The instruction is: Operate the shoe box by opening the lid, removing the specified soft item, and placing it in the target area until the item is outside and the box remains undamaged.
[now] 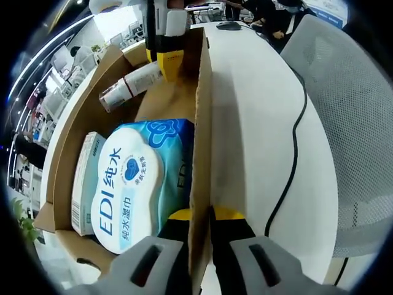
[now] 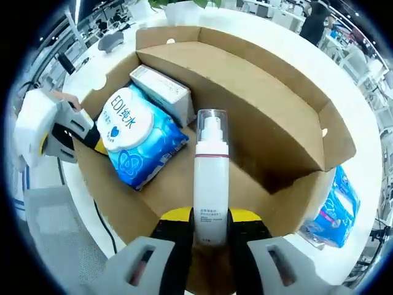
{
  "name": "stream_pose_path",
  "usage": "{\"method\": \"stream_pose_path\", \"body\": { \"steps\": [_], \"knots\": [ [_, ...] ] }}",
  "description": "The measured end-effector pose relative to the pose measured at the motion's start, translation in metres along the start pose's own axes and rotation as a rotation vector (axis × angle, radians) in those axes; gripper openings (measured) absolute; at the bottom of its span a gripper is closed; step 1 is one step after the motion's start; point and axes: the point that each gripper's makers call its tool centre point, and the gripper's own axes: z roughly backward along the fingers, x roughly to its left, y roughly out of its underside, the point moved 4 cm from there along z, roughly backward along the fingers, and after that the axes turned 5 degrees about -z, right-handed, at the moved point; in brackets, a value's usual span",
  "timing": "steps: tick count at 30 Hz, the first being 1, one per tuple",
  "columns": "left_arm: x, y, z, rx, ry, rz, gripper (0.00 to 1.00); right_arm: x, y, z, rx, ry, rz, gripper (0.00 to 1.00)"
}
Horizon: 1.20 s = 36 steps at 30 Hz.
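An open cardboard box [image 1: 202, 110] stands on a white table. Inside lie a soft blue wet-wipes pack [image 1: 144, 178] with a white lid, and a small white carton [image 1: 85, 178] beside it. My left gripper [image 1: 201, 214] is shut on the box's side wall, one jaw inside and one outside. In the right gripper view that left gripper [image 2: 86, 138] pinches the wall next to the wipes pack [image 2: 138, 135] and the carton [image 2: 161, 89]. My right gripper [image 2: 210, 216] is shut on a white pump bottle [image 2: 210, 178] with a clear cap, held over the box [image 2: 276, 92]. The right gripper [image 1: 169, 61] and bottle [image 1: 129, 86] sit at the box's far end.
A second blue pack [image 2: 338, 212] lies on the table outside the box. A black cable [image 1: 295, 141] runs across the white table [image 1: 258, 123], and a grey mesh chair [image 1: 350, 123] stands beside it. A mouse [image 1: 228, 26] rests at the far end.
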Motion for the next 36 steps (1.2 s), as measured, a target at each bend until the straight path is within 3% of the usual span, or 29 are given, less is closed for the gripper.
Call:
{"method": "stream_pose_path", "body": {
  "steps": [3,7,13,21,23,28,36],
  "knots": [
    [0.0,0.0,0.0,0.0,-0.001,-0.001,0.03,0.002,0.0,0.006,-0.058,0.006,0.001,0.17],
    [0.0,0.0,0.0,-0.001,-0.001,-0.003,0.03,0.009,0.003,0.013,-0.14,0.01,-0.112,0.17],
    [0.0,0.001,0.0,-0.001,-0.001,-0.003,0.03,0.012,0.008,0.018,-0.173,0.044,-0.102,0.17],
    [-0.001,0.001,0.001,-0.003,-0.003,-0.007,0.03,0.021,0.006,0.047,-0.331,0.031,-0.13,0.17],
    [-0.001,0.001,0.001,-0.003,-0.003,-0.007,0.03,0.02,0.008,0.05,-0.329,0.051,-0.131,0.17],
    [-0.001,0.001,0.001,-0.004,0.0,-0.008,0.03,0.023,0.006,0.061,-0.4,0.055,-0.192,0.17],
    [-0.001,0.001,0.001,-0.006,-0.005,-0.011,0.03,0.032,0.01,0.07,-0.425,0.053,-0.163,0.17]
  ]
}}
